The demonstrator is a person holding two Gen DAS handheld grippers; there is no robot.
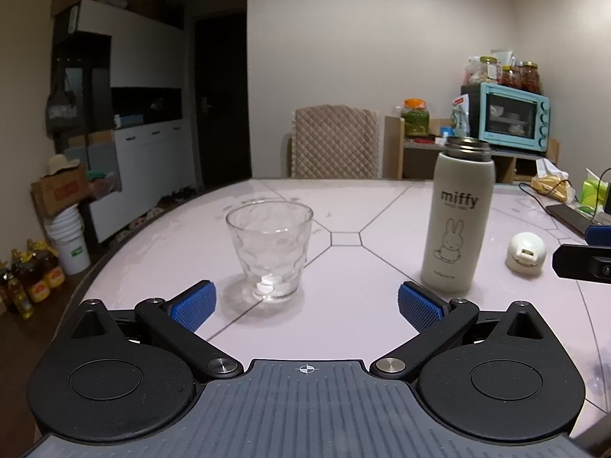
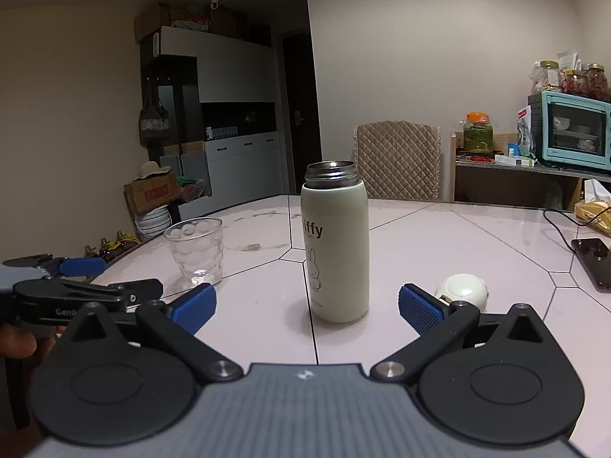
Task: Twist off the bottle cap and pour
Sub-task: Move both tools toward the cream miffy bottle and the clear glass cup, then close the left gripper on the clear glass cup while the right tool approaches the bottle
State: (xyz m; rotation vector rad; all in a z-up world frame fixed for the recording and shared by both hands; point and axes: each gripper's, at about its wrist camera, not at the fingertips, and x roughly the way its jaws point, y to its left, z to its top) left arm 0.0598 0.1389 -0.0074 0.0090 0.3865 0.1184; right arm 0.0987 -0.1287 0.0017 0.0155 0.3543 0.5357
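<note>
The bottle [image 1: 457, 221] is seen standing upright on the pale worktop [image 1: 343, 206], its steel mouth uncovered. Its white cap [image 1: 526, 254] is laid on the worktop just to the right of the bottle, apart from it. A clear, dimpled glass [image 1: 269, 253] is placed upright to the left of the bottle, well apart from it; whether anything is in the glass cannot be told.

The left gripper [image 1: 306, 303] is held low over the near edge of the worktop, with its blue-padded fingers [image 1: 194, 304] spread wide and nothing held between them. The glass is seen just beyond the left finger, and the bottle beyond the right one.

In the right wrist view, the right gripper [image 2: 306, 305] is likewise shown wide open and empty, with the bottle [image 2: 336, 244] standing just beyond the gap between its fingers [image 2: 419, 311]. The cap [image 2: 463, 290] is seen just behind the right finger, and the glass [image 2: 195, 252] further left. The left gripper [image 2: 82, 267] appears at the left edge of this view.

A quilted chair [image 1: 335, 141] is set at the far side of the worktop, and a teal oven [image 1: 508, 116] is seen on a shelf at the far right.
</note>
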